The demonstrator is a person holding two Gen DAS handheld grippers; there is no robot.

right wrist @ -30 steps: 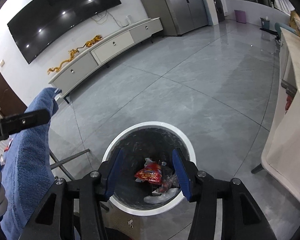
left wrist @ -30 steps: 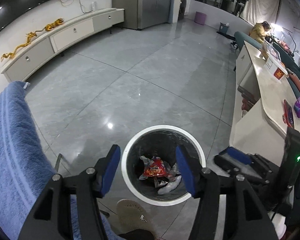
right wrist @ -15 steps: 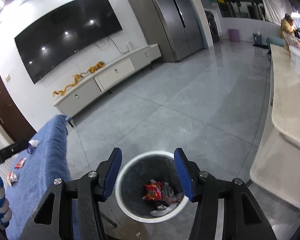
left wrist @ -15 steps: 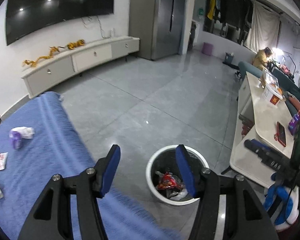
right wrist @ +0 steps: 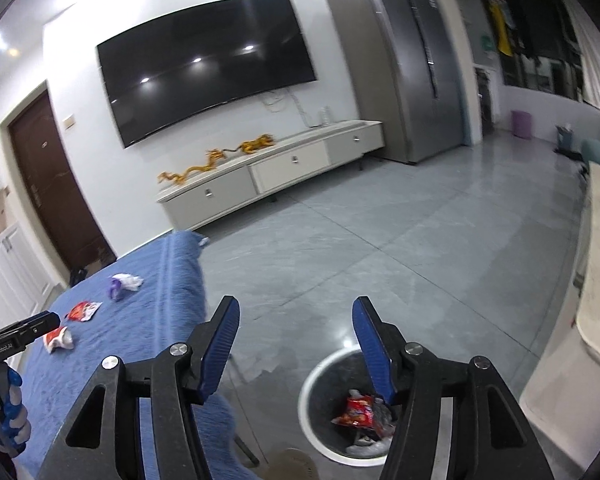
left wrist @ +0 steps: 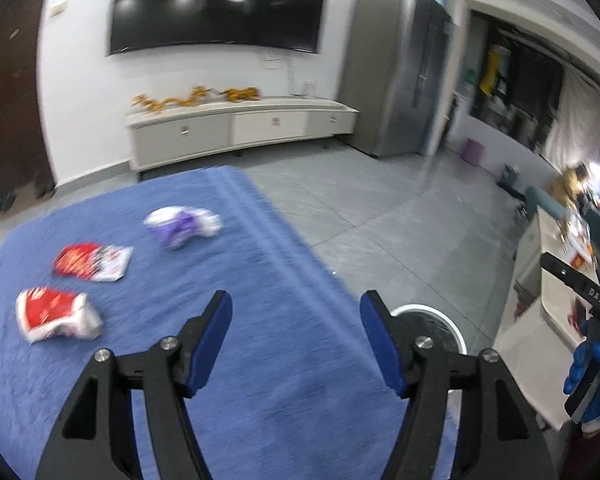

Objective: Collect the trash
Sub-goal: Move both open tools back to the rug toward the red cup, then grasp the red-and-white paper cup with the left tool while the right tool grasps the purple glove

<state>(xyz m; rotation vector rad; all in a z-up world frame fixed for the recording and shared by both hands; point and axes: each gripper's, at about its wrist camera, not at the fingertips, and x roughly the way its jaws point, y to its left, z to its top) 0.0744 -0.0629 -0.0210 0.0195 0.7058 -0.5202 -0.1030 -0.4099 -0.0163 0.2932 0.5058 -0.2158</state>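
Both jaws have just been opening, empty, as the left gripper (left wrist: 296, 340) swings from the bin (right wrist: 340, 408) to the blue-covered bench (left wrist: 260, 360). Three wrappers lie toward its far left corner; the nearest red wrapper (left wrist: 56, 316) needs a low, centred approach. Right gripper (right wrist: 296, 352) hangs tilted above the bin.

Blue cloth (left wrist: 260, 360) – red-and-white wrappers (left wrist: 94, 261), purple-white wrapper (left wrist: 182, 226), white-rimmed grey bin (right wrist: 320, 400)

Three wrappers (left wrist: 92, 267) on cloth, one bin (right wrist: 316, 384)
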